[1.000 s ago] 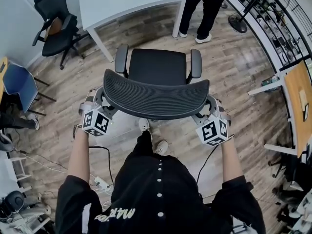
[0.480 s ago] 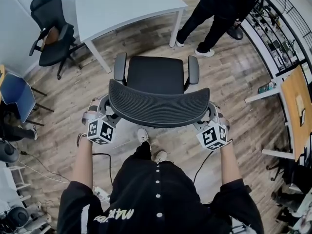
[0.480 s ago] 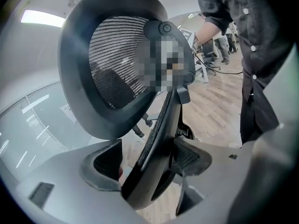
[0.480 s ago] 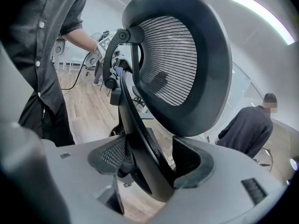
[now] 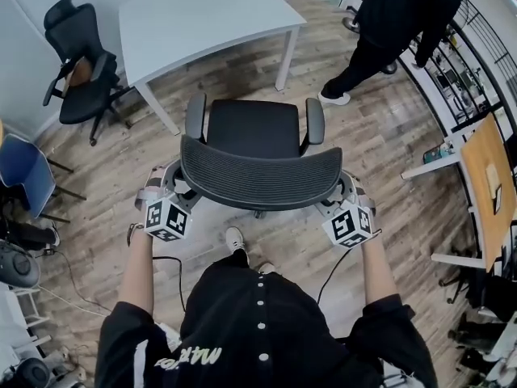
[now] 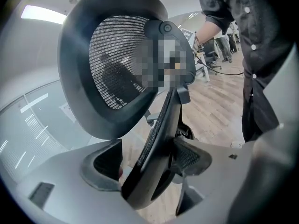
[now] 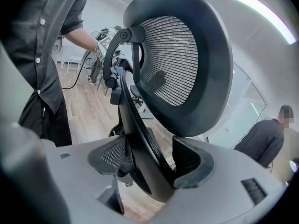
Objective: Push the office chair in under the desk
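A black mesh office chair [image 5: 254,128] stands in the middle of the head view, its seat facing the white desk [image 5: 202,14] ahead, with a strip of wood floor between them. My left gripper [image 5: 164,203] holds the left end of the curved backrest [image 5: 258,175], and my right gripper [image 5: 346,207] holds the right end. In the left gripper view the backrest rim [image 6: 156,139] runs between the two pads of the left gripper [image 6: 147,160], which is shut on it. The right gripper [image 7: 149,160] is likewise shut on the rim [image 7: 140,143].
A second black chair [image 5: 81,55] stands left of the desk, and a blue chair [image 5: 20,156] at the far left edge. A person in dark clothes [image 5: 396,23] stands beyond the desk's right corner. A wooden-topped table [image 5: 493,176] is at right. A cable [image 5: 166,261] lies on the floor.
The chair has rolled forward toward the desk with both grippers on its backrest; more of the desk shows. The standing person has shifted to the right.
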### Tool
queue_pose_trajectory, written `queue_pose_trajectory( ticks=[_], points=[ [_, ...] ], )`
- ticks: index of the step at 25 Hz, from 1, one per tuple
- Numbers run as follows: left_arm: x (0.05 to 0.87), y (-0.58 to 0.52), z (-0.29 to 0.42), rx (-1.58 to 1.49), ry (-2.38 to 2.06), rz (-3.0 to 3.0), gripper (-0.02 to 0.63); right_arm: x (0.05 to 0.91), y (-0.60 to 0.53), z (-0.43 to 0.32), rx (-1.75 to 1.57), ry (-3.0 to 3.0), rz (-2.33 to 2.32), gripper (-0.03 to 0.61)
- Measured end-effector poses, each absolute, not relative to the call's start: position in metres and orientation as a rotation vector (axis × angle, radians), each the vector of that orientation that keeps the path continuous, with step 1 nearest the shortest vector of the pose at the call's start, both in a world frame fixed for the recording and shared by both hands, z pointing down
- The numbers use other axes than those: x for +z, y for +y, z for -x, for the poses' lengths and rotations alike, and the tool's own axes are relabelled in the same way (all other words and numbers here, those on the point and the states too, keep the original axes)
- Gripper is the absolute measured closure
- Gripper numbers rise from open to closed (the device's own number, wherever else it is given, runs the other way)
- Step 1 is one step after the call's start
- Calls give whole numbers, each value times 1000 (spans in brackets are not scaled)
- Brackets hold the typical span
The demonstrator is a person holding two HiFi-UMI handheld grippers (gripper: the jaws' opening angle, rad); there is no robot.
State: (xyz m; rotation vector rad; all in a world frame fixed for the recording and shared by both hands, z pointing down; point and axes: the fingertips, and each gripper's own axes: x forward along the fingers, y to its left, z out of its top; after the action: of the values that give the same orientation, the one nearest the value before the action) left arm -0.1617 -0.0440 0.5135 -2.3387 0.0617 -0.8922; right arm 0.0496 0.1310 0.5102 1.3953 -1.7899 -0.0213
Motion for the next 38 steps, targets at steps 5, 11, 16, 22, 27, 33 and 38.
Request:
queue_pose_trajectory(
  ticks=[5, 11, 16, 22, 27, 33, 38],
  points=[
    [515, -61, 153, -891, 56, 2339, 258, 512, 115, -57, -16, -1785, -1398, 262],
    [515, -75, 144, -875, 57, 2336, 258, 514, 100, -67, -11, -1782, -1402, 261],
    [515, -93, 136, -883, 49, 2339, 258, 512, 83, -75, -17, -1781, -1408, 259],
    [514, -104, 124, -888, 33, 2350, 259, 512, 71, -88, -13, -1774, -1411, 256],
    [512, -114, 114, -876, 41, 2349, 259, 511, 58, -99, -9, -1774, -1407, 253],
    [511, -128, 105, -869, 52, 2348, 258, 511, 41, -110, -27, -1761, -1408, 249],
    [513, -136, 94, -883, 84, 2351, 258, 513, 27, -126, -64, -1774, -1395, 249]
  ],
)
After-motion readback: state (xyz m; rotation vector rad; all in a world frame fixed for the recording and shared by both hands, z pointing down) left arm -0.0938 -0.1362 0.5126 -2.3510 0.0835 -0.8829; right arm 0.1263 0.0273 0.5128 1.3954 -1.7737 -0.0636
